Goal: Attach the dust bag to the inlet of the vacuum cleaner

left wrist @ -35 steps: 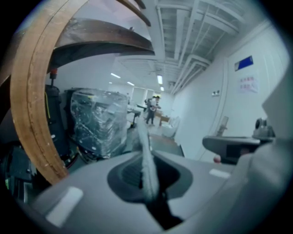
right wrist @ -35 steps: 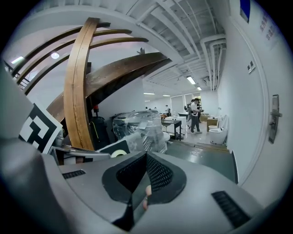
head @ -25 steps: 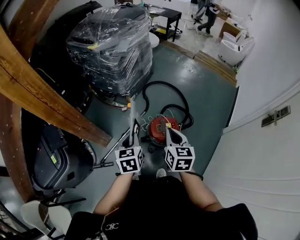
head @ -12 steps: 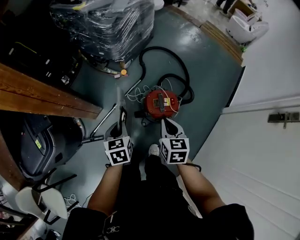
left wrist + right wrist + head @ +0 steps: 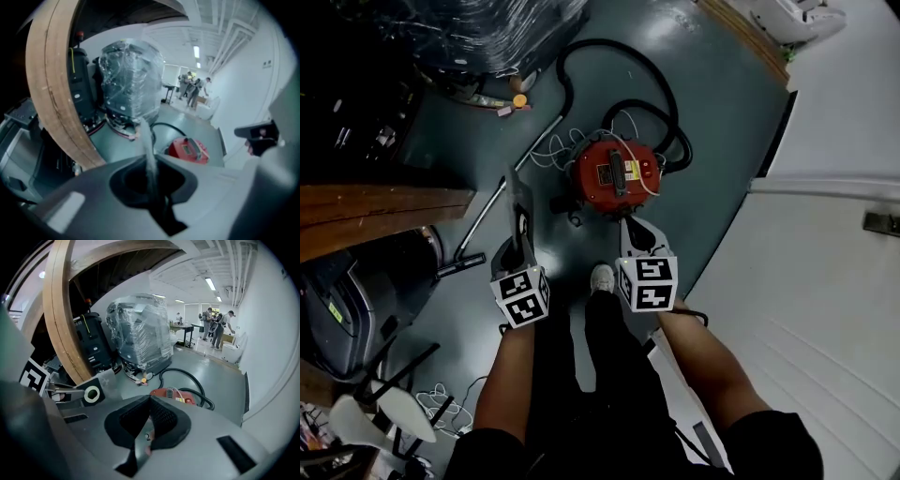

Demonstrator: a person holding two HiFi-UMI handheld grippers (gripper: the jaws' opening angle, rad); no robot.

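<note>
The left tool (image 5: 522, 234) pinched a flat grey dust bag (image 5: 517, 195) by its edge, just left of the red vacuum cleaner (image 5: 614, 173) on the floor (image 5: 712, 141). The right tool (image 5: 631, 230) was closed and empty. The vacuum's yellow label (image 5: 630, 171) was too small to read.

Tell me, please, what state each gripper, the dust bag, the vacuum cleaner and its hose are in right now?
Left gripper, shut on the dust bag.
Right gripper, shut, nothing between its jaws.
Dust bag, held in the air, not yet on the vacuum cleaner.
Vacuum cleaner, upright on the floor, lid on.
Hose, lying looped on the floor around the vacuum cleaner.
</note>
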